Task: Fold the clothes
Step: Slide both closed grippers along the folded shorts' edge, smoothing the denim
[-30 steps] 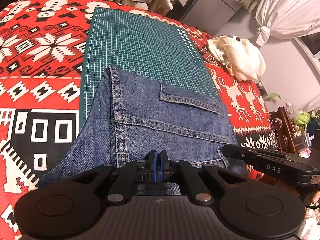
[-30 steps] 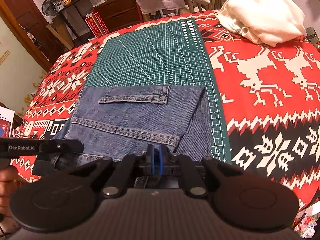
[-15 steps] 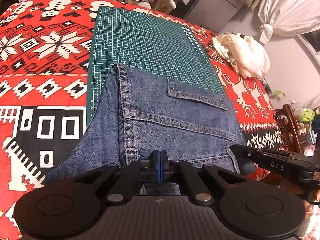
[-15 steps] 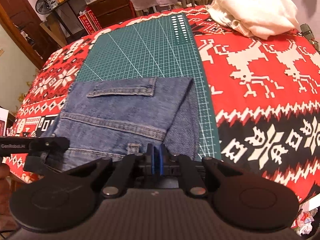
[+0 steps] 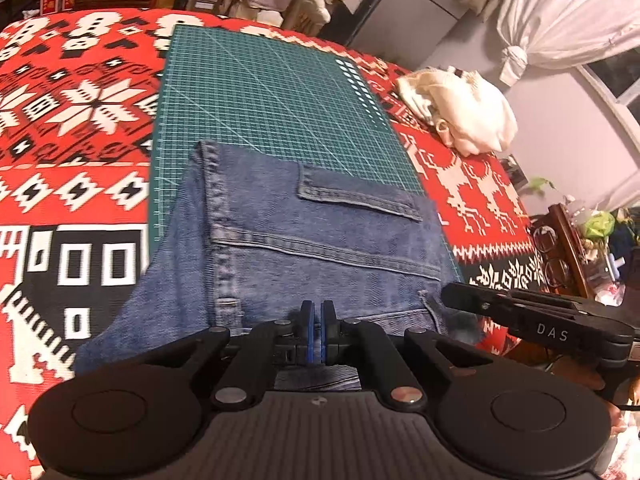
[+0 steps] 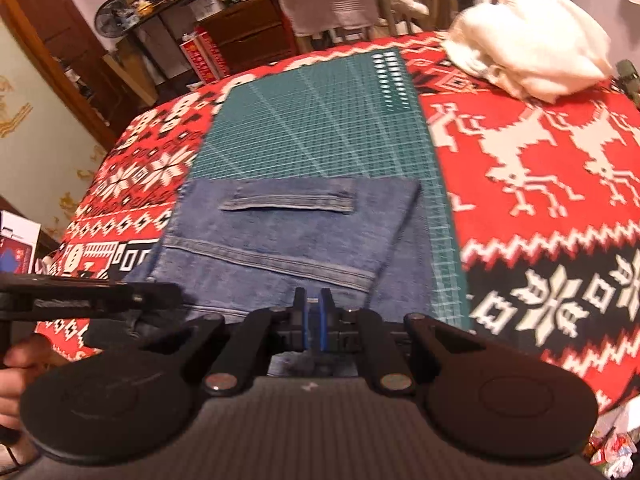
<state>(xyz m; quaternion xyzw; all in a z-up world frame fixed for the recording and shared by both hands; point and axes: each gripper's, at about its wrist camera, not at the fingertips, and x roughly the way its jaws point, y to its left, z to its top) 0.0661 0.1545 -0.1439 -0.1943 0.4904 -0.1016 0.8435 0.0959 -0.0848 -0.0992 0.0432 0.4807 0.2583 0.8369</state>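
The left tongs are pinching the near edge of the folded blue denim jeans between blue pads. The jeans are lying across the near end of the green gridded cutting mat. Right of the mat, a crumpled cream garment is resting on the red patterned blanket, and the black right tongs are reaching in at the jeans' near right corner.

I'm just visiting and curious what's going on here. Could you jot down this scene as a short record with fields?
garment: blue jeans, back pocket up, lying partly on the mat
surface: green cutting mat on a red patterned cloth
left gripper: shut on the jeans' near edge
right gripper: shut on the jeans' near edge
other clothes: cream garment bunched at the far right
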